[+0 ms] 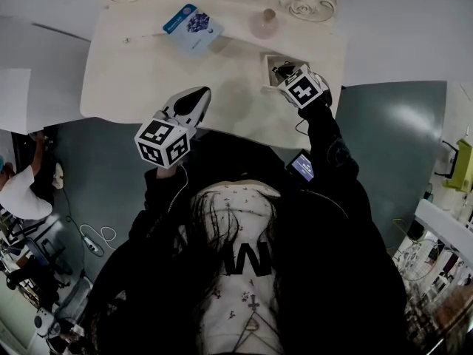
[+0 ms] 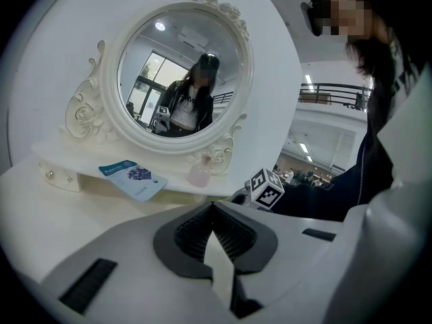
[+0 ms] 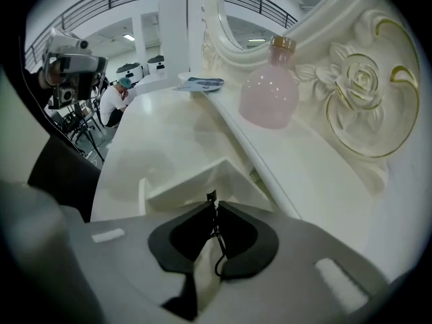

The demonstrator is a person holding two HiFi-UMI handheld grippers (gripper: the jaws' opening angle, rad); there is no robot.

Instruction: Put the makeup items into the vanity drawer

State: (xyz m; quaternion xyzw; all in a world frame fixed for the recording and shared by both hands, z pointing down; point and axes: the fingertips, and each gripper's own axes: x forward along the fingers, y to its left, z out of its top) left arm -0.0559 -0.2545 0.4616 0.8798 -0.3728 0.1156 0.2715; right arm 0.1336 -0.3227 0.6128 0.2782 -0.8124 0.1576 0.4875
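Observation:
A white vanity top (image 1: 148, 72) carries a blue sachet (image 1: 191, 26) and a pink bottle (image 1: 264, 22) on its back shelf. Both show again in the left gripper view, the sachet (image 2: 135, 179) and the bottle (image 2: 200, 174), and the bottle (image 3: 270, 92) stands close in the right gripper view. A small open drawer (image 1: 272, 63) sits at the top's right. My right gripper (image 1: 284, 72) hangs over that drawer (image 3: 202, 181), shut on a thin black item (image 3: 213, 211) that pokes past the tips. My left gripper (image 1: 194, 98) is shut and empty above the vanity's front edge.
An ornate round mirror (image 2: 182, 73) stands behind the shelf. A small drawer knob (image 2: 48, 175) shows at the shelf's left end. A seated person (image 1: 22, 191) and floor cables (image 1: 96, 239) lie off to the left. A small screen (image 1: 303, 166) is strapped to the right arm.

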